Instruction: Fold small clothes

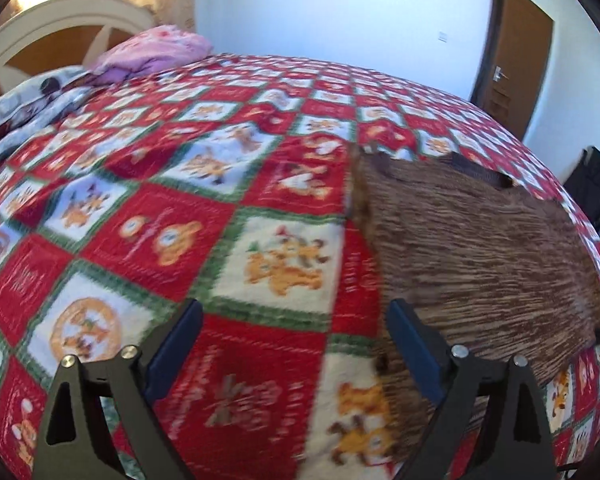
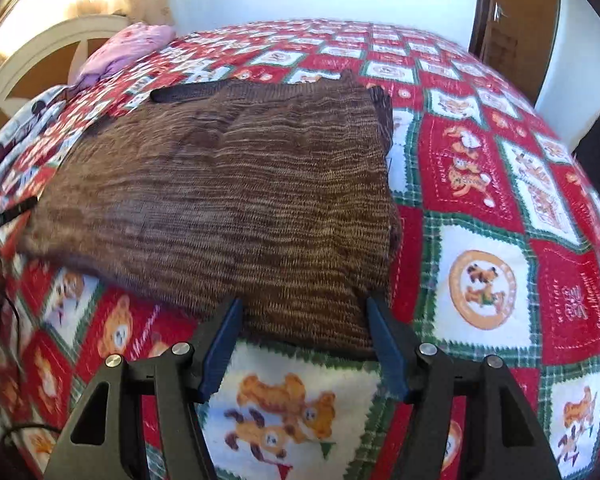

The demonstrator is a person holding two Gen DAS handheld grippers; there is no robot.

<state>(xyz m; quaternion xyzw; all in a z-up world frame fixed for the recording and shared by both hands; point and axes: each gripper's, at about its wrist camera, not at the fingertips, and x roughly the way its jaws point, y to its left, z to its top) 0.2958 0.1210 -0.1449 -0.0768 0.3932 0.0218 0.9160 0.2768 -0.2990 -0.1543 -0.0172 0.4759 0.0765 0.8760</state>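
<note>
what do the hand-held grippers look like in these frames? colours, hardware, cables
Both match. The left hand-held gripper and right hand-held gripper each have two dark blue wedge-shaped fingers on matte black linkage arms with triangular cutouts, pinned with round silver bolt heads. No markings or sleeves show. A thin black cable runs along the right view's left edge.

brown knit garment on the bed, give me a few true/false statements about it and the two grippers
1. The brown knit garment lies on a red, white and green patchwork quilt. True.
2. The right gripper is clamped shut on the garment. False: its jaws stand apart at the near hem.
3. The left gripper is open. True.
4. The garment is hanging in the air. False: it rests on the quilt.
5. A pink bundle lies near the headboard. True.
</note>
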